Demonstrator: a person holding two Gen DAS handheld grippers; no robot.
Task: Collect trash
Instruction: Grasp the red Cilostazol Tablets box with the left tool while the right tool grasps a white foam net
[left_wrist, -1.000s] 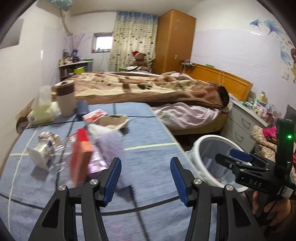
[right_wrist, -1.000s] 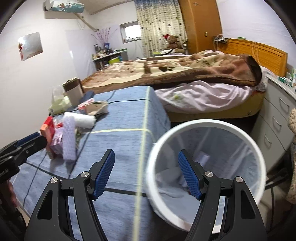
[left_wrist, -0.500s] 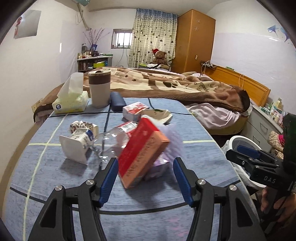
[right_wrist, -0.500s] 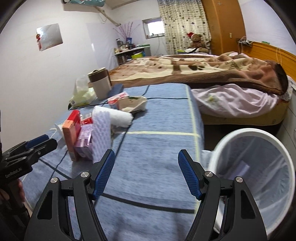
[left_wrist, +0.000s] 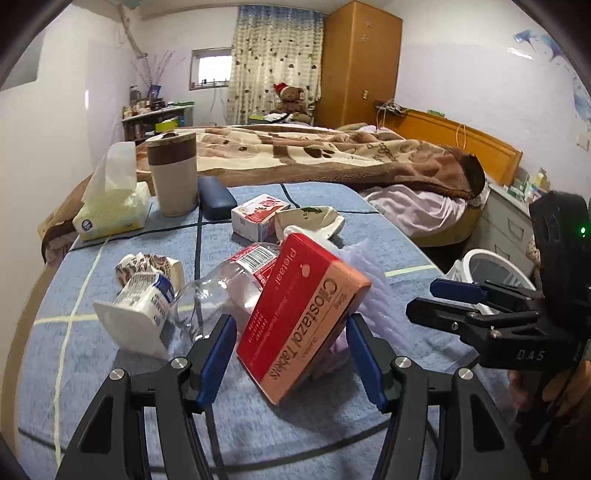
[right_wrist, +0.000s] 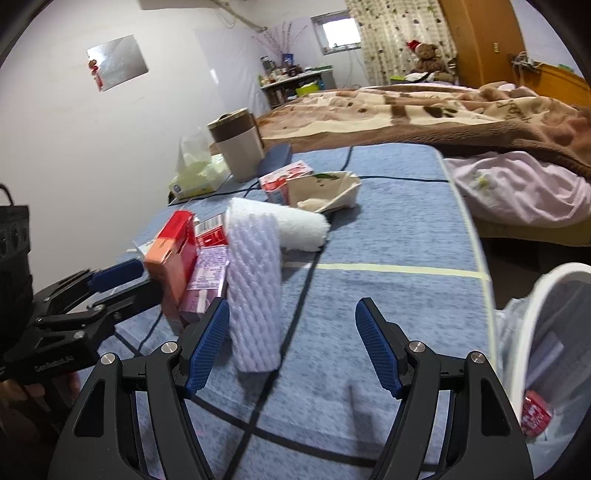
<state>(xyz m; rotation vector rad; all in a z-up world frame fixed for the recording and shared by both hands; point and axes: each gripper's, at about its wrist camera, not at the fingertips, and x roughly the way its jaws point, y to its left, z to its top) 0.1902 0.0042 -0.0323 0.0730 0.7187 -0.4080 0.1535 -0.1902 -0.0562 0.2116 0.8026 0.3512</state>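
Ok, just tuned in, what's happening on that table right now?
A person is clearing trash with two handheld claws. The left claw brackets the red tablet box, its jaws having just opened, pads not pressing it. The right claw is open beside the white foam sleeve. The white bin waits at the table's right edge.

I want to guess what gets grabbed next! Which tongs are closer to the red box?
Left. The left tongs sit around the red box; the right tongs are off to its side, by the white foam sleeve.

The left gripper (left_wrist: 291, 354), jaws open and just widened, straddles a tilted red tablet box (left_wrist: 301, 317).
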